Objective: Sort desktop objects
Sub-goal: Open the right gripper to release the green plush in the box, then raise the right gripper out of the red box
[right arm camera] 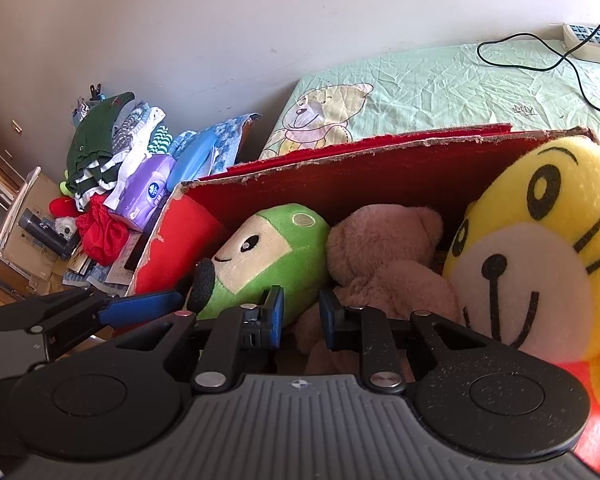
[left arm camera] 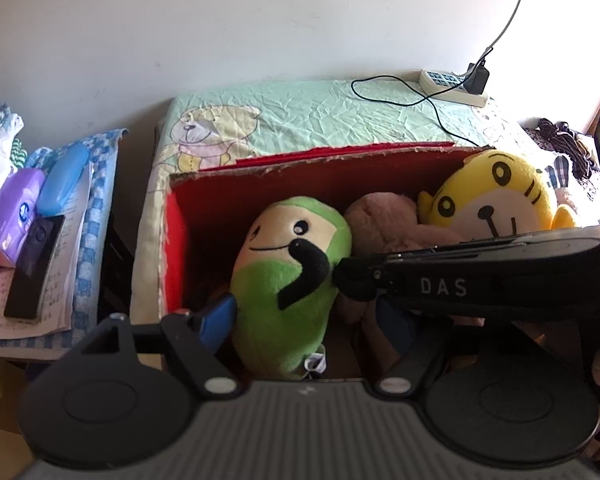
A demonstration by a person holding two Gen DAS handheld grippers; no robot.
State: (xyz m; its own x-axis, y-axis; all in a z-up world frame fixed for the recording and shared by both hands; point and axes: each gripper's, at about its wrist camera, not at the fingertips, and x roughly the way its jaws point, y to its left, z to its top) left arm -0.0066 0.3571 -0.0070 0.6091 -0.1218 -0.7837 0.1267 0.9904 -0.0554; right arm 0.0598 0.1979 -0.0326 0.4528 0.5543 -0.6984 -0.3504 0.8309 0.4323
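A red cardboard box (left arm camera: 176,240) (right arm camera: 380,160) holds three plush toys. The green plush (left arm camera: 288,280) (right arm camera: 268,256) lies at the left, a pink bear (left arm camera: 384,220) (right arm camera: 384,256) in the middle, and a yellow tiger (left arm camera: 496,196) (right arm camera: 532,264) at the right. My left gripper (left arm camera: 306,324) is open and straddles the green plush; its left pad (left arm camera: 216,320) touches the toy's side. My right gripper (right arm camera: 300,320) reaches in from the right, its fingers a narrow gap apart with nothing gripped. Its tip (left arm camera: 346,276) rests against the green plush's black arm.
The box stands on a green bear-print cloth (left arm camera: 320,112) with a power strip (left arm camera: 452,86) and black cable behind it. To the left, a side surface carries a purple tissue pack (left arm camera: 14,208), a blue case (left arm camera: 62,180), a black phone (left arm camera: 34,268), papers and folded clothes (right arm camera: 100,144).
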